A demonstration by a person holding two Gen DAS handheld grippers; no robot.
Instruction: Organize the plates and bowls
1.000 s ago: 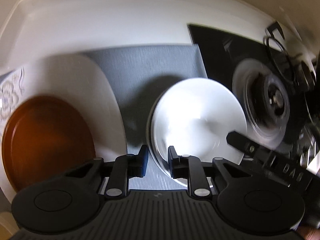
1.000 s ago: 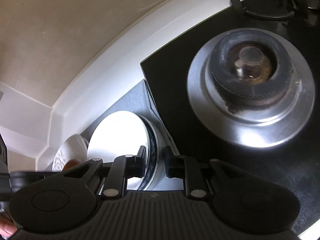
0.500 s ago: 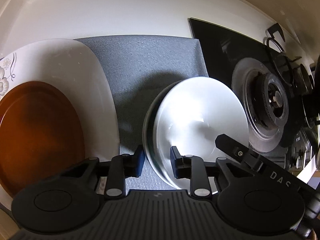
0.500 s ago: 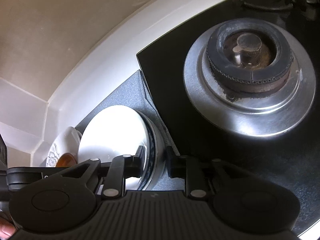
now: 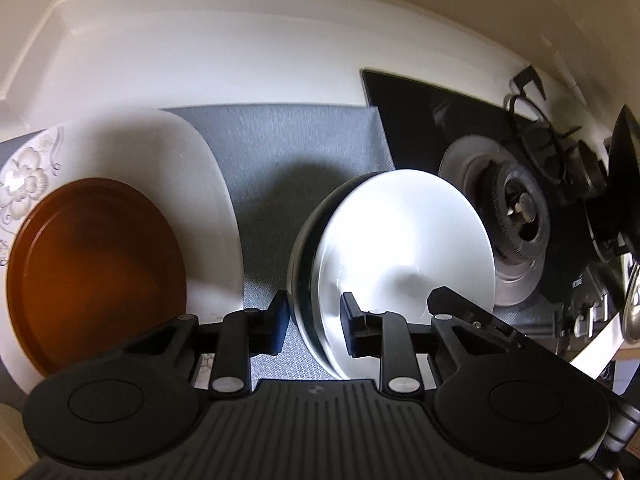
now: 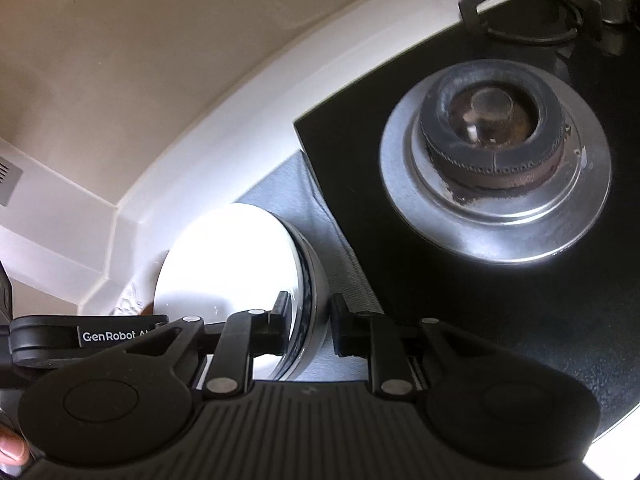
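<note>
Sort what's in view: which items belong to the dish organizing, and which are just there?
Job:
white bowl, gripped at opposite rims by left hand-held gripper and right hand-held gripper
brown plate
floral white plate

Bystanders:
gas burner
grey mat

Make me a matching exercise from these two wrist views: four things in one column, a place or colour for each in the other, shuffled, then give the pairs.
Things:
1. brown plate
2. white bowl
3. gas burner
4. grey mat

Descriptions:
A. set in the black glass hob
B. lies on the large white floral plate
C. its rim sits between the fingers of both grippers
D. spread on the counter beside the hob, under the dishes

Pairs: 1-B, 2-C, 3-A, 4-D
</note>
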